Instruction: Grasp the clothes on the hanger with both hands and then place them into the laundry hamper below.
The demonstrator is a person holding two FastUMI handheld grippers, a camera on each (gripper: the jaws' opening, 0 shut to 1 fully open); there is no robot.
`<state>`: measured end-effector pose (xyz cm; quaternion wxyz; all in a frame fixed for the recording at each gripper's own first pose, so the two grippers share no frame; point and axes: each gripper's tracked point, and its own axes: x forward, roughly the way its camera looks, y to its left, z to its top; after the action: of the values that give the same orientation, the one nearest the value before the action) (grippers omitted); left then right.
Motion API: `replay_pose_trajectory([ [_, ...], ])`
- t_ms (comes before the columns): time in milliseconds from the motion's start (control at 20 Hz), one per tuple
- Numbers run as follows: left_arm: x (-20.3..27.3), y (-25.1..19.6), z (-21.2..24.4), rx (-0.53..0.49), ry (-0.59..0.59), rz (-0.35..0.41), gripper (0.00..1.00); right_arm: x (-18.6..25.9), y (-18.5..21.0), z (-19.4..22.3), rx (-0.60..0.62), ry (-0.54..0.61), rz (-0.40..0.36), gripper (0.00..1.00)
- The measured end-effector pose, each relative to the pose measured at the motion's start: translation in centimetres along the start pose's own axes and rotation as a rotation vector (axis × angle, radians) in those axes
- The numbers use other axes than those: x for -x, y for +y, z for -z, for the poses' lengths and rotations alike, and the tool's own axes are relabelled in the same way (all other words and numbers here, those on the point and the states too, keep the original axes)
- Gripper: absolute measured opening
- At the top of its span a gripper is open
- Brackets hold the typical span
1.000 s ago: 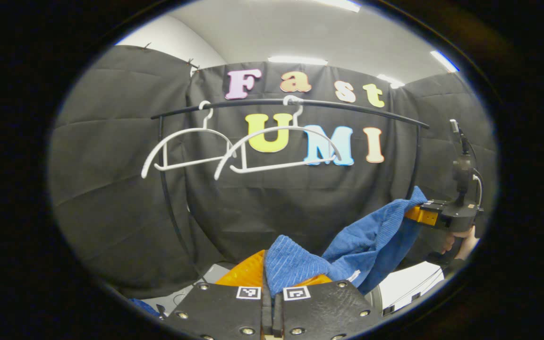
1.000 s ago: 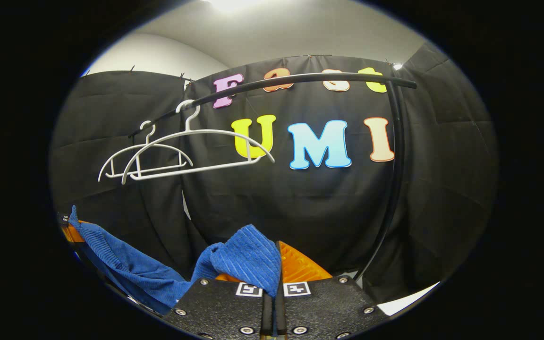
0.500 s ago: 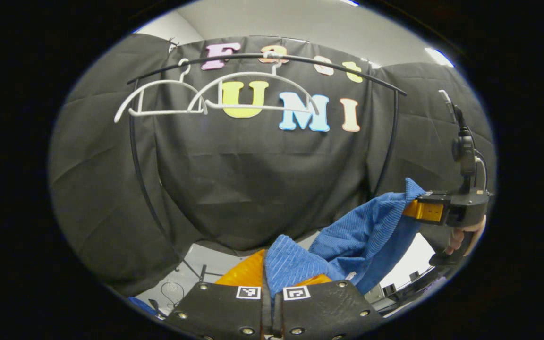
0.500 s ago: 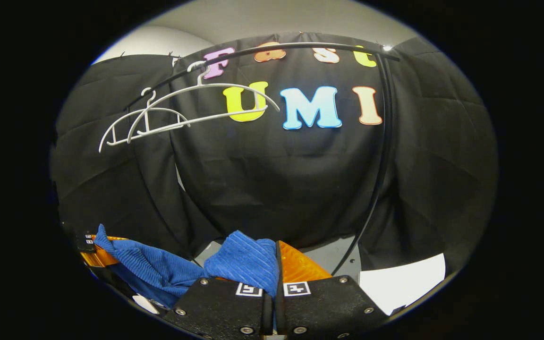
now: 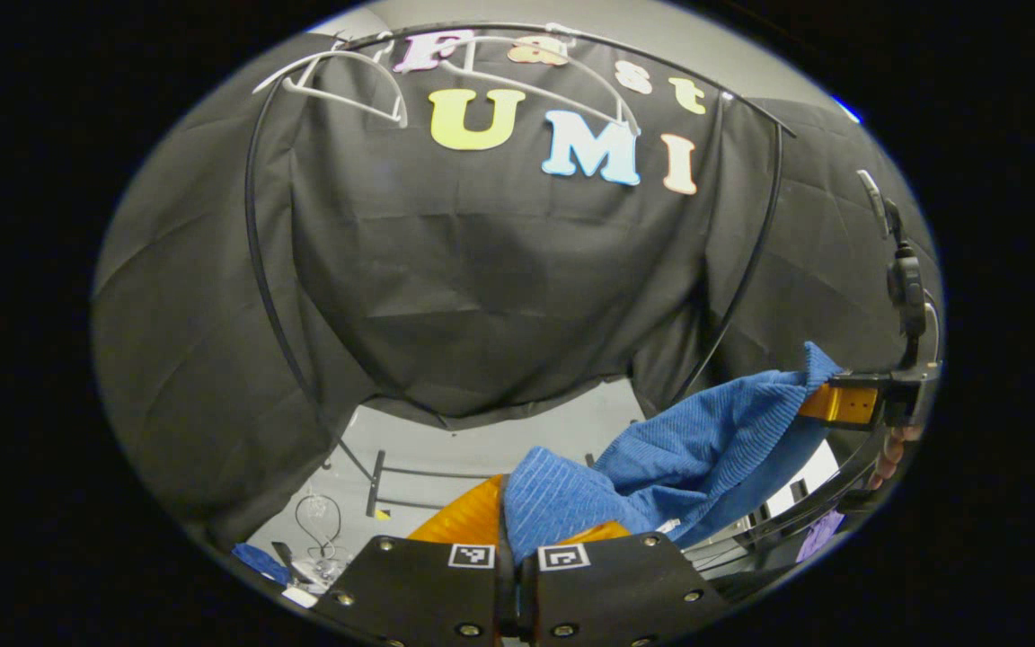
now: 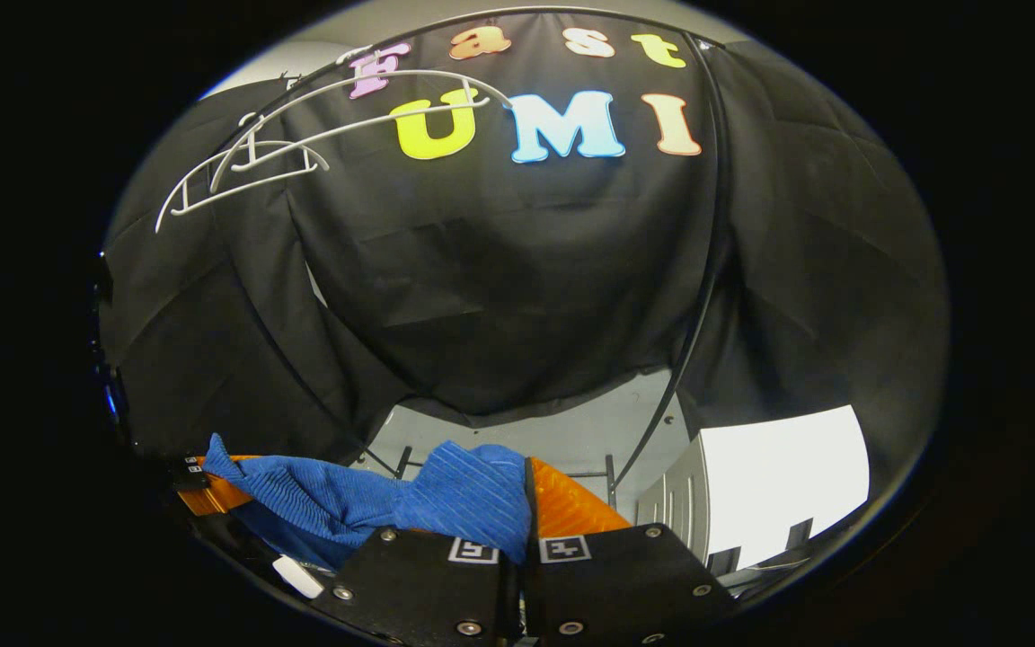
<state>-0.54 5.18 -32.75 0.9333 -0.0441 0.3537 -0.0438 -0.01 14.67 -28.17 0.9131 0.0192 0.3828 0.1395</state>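
Left gripper view: your left gripper [image 5: 517, 539] is clamped on one end of the blue ribbed cloth garment [image 5: 697, 449]; right gripper [image 5: 827, 403] pinches the other end. It hangs slack between them, off the white hangers [image 6: 239, 162]. Hamper presumably below both grippers.

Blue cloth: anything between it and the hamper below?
Cannot tell: the blue cloth hangs stretched between the left gripper and right gripper, clear of the hangers; no hamper is identifiable.

left claw [image 5: 510, 526] + right claw [image 6: 517, 517] lowered | hangers [image 6: 320, 126] higher in both views | floor [image 5: 482, 440] appeared
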Motion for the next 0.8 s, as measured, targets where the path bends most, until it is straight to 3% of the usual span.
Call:
replay_pose_trajectory([
  [450,-5.9,-0.8,10.1,0.054,0.184,-0.029,0.03,-4.8,-0.4,8.4,0.049,0.17,-0.012,0.03],
  [800,-9.8,2.4,18.3,0.11,0.309,-0.081,0.03,-9.6,-1.1,14.3,0.035,0.326,0.0,0.04],
])
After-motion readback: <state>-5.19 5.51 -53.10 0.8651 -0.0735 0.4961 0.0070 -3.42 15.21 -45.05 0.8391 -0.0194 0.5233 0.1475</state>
